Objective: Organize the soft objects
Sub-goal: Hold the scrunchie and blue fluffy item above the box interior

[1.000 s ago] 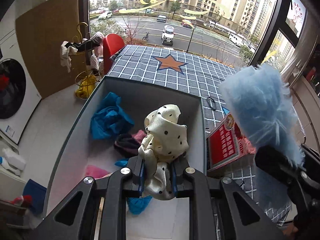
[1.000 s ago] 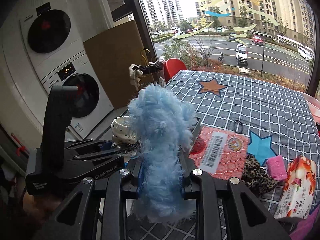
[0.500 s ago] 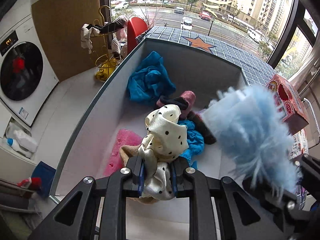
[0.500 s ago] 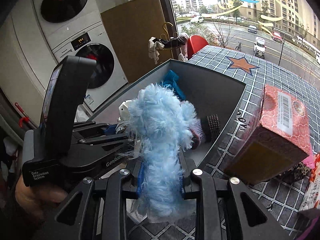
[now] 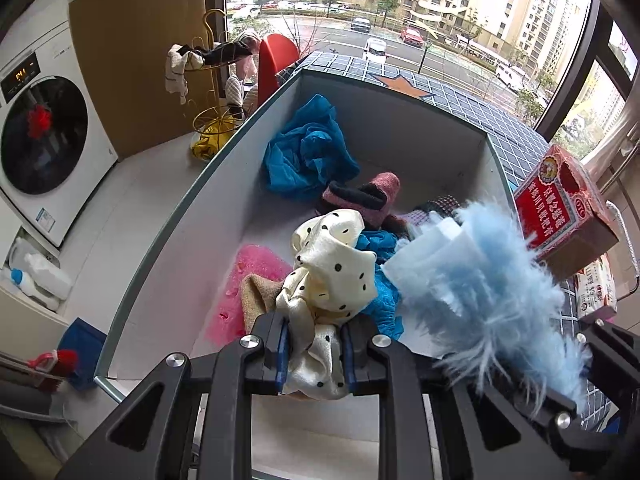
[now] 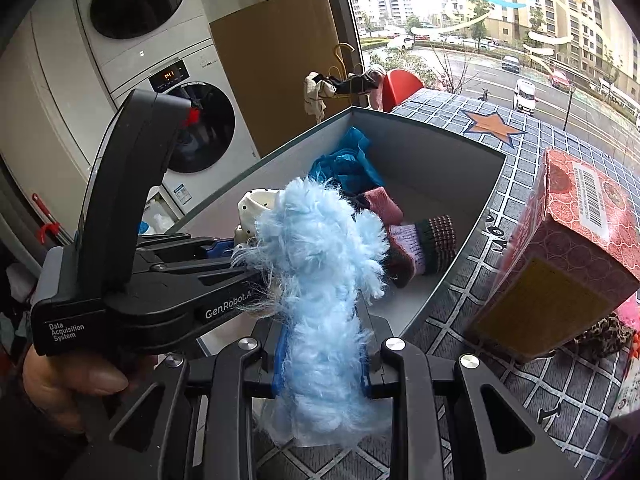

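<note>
My left gripper [image 5: 316,354] is shut on a cream cloth with black dots [image 5: 332,268] and holds it over the near end of a grey open box [image 5: 168,220]. My right gripper [image 6: 320,364] is shut on a fluffy light-blue cloth [image 6: 320,264], held just right of the left gripper above the box's near corner; it also shows in the left wrist view [image 5: 480,280]. In the box lie a teal cloth [image 5: 308,152], pink-and-black socks [image 5: 364,196], a pink piece [image 5: 248,276] and a tan piece [image 5: 260,296].
A red carton [image 6: 568,256] stands on the checked tablecloth [image 6: 500,368] right of the box, with a leopard-print piece [image 6: 604,336] behind it. Stacked washing machines [image 6: 168,92] stand at the left. A gold rack with cloths [image 5: 208,80] stands beyond the box.
Both grippers, still holding their cloths, have moved from above the table to over the box's near end. The blue cloth has come closer to the dotted one.
</note>
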`<state>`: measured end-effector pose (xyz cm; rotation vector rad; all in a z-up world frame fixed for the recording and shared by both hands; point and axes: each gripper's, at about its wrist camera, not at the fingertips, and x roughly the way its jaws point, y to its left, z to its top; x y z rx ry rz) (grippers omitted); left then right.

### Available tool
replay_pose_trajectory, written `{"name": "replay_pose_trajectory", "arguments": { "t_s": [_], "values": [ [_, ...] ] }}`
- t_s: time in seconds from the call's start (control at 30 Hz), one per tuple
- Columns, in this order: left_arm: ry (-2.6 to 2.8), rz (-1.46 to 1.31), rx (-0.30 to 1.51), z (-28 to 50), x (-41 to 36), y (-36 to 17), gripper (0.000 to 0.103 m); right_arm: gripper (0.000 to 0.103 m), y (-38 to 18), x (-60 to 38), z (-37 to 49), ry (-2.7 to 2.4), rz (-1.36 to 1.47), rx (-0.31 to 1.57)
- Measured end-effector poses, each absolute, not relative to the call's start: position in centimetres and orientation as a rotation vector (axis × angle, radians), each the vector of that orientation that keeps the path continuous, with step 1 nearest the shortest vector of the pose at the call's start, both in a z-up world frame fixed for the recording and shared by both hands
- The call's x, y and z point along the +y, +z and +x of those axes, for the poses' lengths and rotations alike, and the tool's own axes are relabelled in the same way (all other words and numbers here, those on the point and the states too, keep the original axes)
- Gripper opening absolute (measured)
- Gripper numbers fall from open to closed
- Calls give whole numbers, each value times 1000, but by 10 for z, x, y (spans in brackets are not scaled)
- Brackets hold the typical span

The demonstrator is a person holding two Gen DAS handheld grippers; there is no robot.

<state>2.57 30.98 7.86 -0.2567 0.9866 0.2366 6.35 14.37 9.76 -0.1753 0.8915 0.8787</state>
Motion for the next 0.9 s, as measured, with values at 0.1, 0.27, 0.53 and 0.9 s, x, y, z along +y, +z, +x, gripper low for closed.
{"name": "replay_pose_trajectory", "arguments": {
  "t_s": [0.1,0.27,0.53,0.9],
  "values": [
    [238,-268,977,21,312,81,22,28,100,141,63,881,-151,879],
    [241,-276,961,16,316,88,22,27,104,139,61,891,-125,860],
    [241,-259,927,9,315,106,23,27,108,141,62,898,-107,850],
    [246,-252,936,8,313,112,23,27,113,135,60,882,-101,830]
  ]
}}
